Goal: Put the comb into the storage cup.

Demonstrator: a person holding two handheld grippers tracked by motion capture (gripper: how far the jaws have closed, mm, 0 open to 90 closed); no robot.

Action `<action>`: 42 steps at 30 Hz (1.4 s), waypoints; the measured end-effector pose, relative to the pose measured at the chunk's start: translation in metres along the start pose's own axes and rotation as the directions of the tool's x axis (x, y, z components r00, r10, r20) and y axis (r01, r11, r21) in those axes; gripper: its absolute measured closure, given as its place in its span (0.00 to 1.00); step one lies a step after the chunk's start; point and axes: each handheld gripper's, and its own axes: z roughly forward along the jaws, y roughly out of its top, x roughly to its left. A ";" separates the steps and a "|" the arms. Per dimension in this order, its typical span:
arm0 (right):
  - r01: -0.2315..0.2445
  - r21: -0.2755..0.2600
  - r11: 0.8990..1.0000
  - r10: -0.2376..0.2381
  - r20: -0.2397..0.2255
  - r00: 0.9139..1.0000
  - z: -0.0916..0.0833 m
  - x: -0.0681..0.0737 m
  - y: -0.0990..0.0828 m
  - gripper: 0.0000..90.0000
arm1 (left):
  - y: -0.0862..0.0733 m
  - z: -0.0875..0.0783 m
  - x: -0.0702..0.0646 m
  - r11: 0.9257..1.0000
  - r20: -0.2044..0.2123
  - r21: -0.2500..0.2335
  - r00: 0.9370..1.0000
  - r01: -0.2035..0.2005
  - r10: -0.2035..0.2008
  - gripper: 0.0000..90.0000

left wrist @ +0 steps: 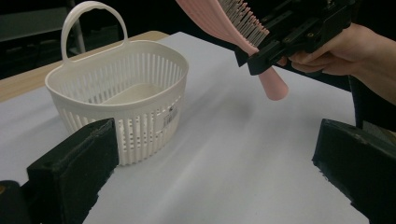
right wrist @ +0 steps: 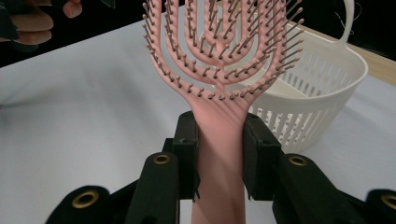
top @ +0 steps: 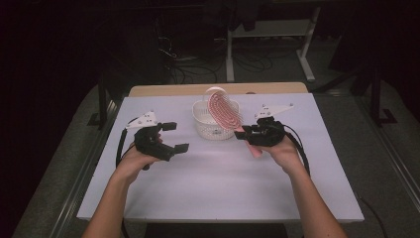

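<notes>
A: Right, the right tongs (top: 241,134) have the pink hairbrush (top: 224,111) clamped by its handle, bristle head tilted up over the white basket (top: 214,130), just at the basket's near right rim.

B: And the left tongs (top: 175,136)?

A: Spread wide, nothing in them, hanging well left of the basket above the surface (top: 213,178).

B: So how would you drop it in cleanly?

A: I'd bring the head lower, past the basket's upright handle (left wrist: 93,18), so the bristles don't snag the slatted wall. Lean the brush into the basket first, then let go. The basket looks light; the left tongs could steady its rim if it slides.
</notes>
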 end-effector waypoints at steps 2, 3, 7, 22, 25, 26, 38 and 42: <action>0.003 -0.002 1.000 -0.003 -0.003 1.000 0.001 0.001 0.000 0.76 | -0.001 0.001 -0.001 1.000 0.010 0.008 1.000 0.005 -0.005 0.00; 0.011 -0.004 1.000 -0.011 -0.005 1.000 0.003 0.002 0.000 0.76 | -0.001 0.002 -0.002 1.000 0.011 0.014 1.000 0.006 -0.007 0.00; 0.017 -0.003 1.000 -0.017 -0.010 1.000 0.005 0.005 0.001 0.76 | -0.003 0.005 -0.004 1.000 0.022 0.016 1.000 0.012 -0.012 0.00; 0.046 -0.005 0.999 -0.046 -0.043 0.998 0.012 0.018 0.003 0.76 | 0.000 0.008 -0.008 1.000 0.019 0.007 0.999 0.031 -0.031 0.00; 0.053 -0.005 0.999 -0.053 -0.048 0.997 0.014 0.020 0.004 0.76 | 0.000 0.008 -0.009 1.000 0.017 0.008 0.999 0.029 -0.030 0.00; 0.059 -0.005 0.998 -0.059 -0.053 0.997 0.016 0.022 0.004 0.76 | 0.000 0.008 -0.009 1.000 0.014 0.009 0.999 0.030 -0.030 0.00; 0.081 0.011 0.997 -0.080 -0.076 0.994 0.028 0.033 0.004 0.76 | 0.002 0.011 -0.012 0.999 -0.004 0.017 0.999 0.042 -0.042 0.00; 0.086 0.014 0.996 -0.085 -0.082 0.993 0.031 0.037 0.003 0.76 | 0.003 0.012 -0.013 0.999 -0.017 0.016 0.999 0.047 -0.047 0.00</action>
